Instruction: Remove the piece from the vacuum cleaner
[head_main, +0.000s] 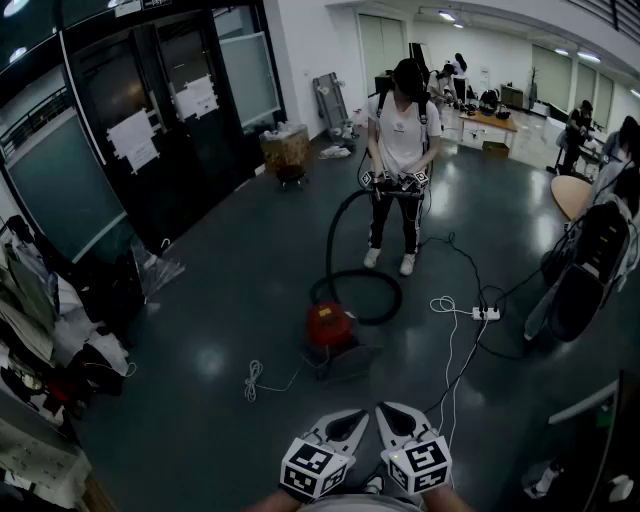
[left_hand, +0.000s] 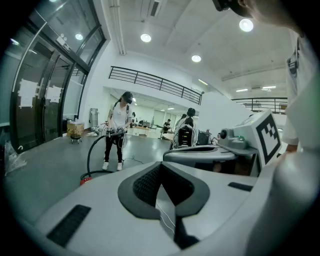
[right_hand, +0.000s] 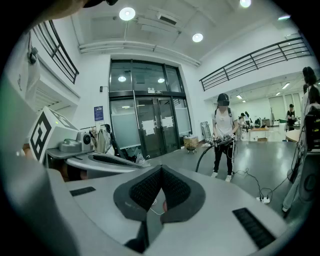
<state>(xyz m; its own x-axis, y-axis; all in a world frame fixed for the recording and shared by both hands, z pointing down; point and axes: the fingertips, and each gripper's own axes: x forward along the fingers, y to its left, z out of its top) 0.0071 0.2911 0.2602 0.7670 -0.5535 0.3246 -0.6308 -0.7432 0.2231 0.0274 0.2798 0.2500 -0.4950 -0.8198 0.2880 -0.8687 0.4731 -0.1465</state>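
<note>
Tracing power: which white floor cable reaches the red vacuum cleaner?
The coiled white cable left of the red vacuum cleaner; the other runs to the white power strip.
</note>
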